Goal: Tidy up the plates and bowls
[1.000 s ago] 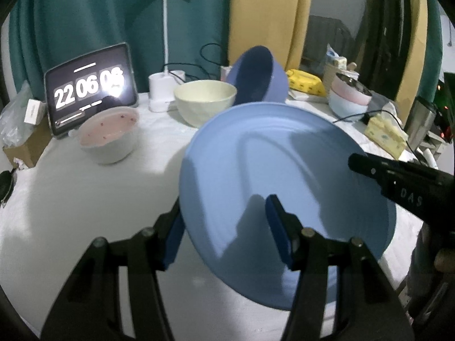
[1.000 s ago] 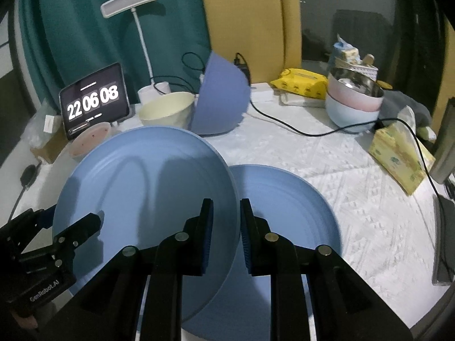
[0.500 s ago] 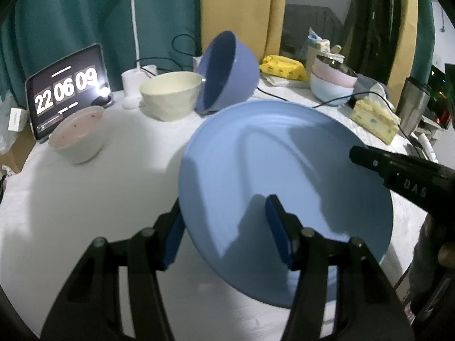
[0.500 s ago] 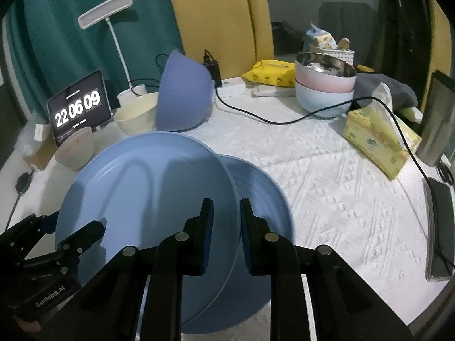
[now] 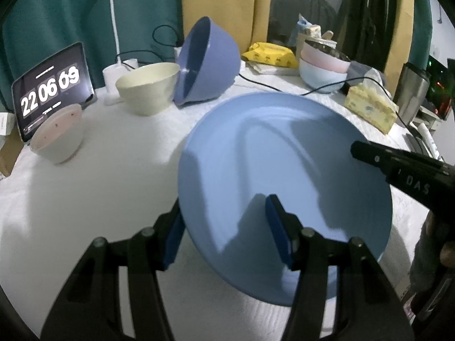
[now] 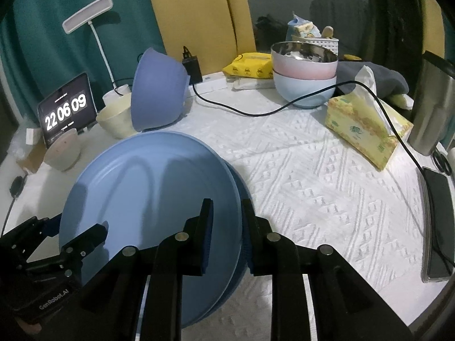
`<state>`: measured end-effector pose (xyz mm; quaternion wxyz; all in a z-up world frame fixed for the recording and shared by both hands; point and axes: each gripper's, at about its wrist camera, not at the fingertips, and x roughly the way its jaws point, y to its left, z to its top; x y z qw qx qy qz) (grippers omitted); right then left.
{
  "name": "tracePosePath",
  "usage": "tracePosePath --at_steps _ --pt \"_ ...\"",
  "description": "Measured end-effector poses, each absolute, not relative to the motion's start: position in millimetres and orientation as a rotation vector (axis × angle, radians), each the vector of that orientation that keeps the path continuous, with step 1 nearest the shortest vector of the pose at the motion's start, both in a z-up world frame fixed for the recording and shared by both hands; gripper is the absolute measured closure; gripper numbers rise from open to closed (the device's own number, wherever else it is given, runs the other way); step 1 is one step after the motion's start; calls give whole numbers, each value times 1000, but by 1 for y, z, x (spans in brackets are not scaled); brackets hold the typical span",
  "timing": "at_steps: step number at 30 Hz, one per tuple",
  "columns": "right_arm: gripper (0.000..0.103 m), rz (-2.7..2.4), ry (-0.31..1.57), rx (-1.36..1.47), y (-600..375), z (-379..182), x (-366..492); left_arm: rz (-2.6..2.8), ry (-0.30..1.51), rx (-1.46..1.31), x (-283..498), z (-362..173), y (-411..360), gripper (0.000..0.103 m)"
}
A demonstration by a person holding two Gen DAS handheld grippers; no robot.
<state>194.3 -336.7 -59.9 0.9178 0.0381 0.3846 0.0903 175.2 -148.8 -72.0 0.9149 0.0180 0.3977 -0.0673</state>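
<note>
A light blue plate (image 5: pixel 284 176) is held tilted above the table by both grippers. My left gripper (image 5: pixel 224 230) has its fingers on either side of the plate's left rim. My right gripper (image 6: pixel 226 227) is shut on the plate's right rim (image 6: pixel 148 199). A second blue plate (image 6: pixel 241 193) lies on the table under it, only its right edge showing. A purple bowl (image 6: pixel 157 91) leans tilted on a cream bowl (image 6: pixel 113 118). A pinkish bowl (image 5: pixel 58 135) stands at the left.
A tablet clock (image 6: pixel 66 108) and a white desk lamp (image 6: pixel 88 14) stand at the back left. Stacked pink and blue bowls (image 6: pixel 304 76), a tissue box (image 6: pixel 366 128), a black cable (image 6: pixel 256 112), a metal cup (image 6: pixel 435 105) and a phone (image 6: pixel 438 221) are on the right.
Both grippers have carried the held plate to the right, over the plate lying on the table, which is now almost wholly covered. Both grips are unchanged.
</note>
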Motion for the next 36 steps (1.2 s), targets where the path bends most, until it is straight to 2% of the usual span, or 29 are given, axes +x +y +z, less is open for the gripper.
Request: tracePosePath --at_steps 11,14,23,25,27,36 --pt "78 176 783 76 -341 -61 196 -127 860 20 183 -80 -150 45" --pt "72 160 777 67 -340 -59 197 -122 867 16 185 -81 -149 45" --pt "69 149 778 82 -346 -58 200 -69 805 -96 186 -67 -124 43" --pt "60 147 778 87 -347 -58 200 -59 800 -132 188 -66 -118 41" --pt "56 149 780 98 -348 -59 201 -56 802 -154 190 -67 -115 40" --pt "55 157 806 113 -347 -68 207 -78 878 -132 200 -85 -125 39"
